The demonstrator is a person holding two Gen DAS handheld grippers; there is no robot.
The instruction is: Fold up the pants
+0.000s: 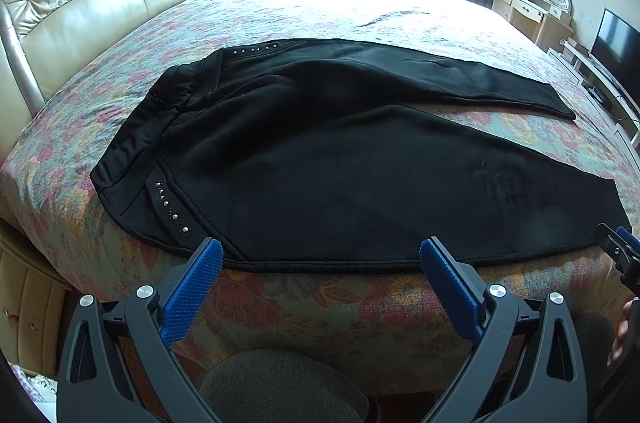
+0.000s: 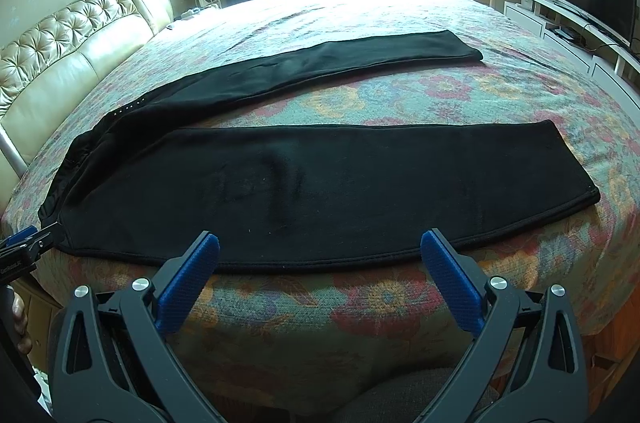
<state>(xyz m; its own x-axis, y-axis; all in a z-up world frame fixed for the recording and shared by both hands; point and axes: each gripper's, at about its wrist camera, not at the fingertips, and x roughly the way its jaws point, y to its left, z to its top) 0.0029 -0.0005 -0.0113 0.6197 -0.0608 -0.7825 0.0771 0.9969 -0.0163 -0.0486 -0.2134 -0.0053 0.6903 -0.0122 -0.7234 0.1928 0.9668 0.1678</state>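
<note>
Black fleece pants lie flat on the floral quilted bed, legs splayed in a V, studded pocket trim near the waistband. Left tool and right tool: ribbed blue pads spread wide, empty, poised at the near hem.

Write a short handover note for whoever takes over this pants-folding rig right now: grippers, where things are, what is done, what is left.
Left gripper: jaws open, empty, at the near edge close to the waistband.
Right gripper: jaws open, empty, at the near leg.
Pants: flat on the bed, legs spread apart, far leg angled away.
Done: laid out.
Left: every fold, probably near leg onto far leg first.
</note>
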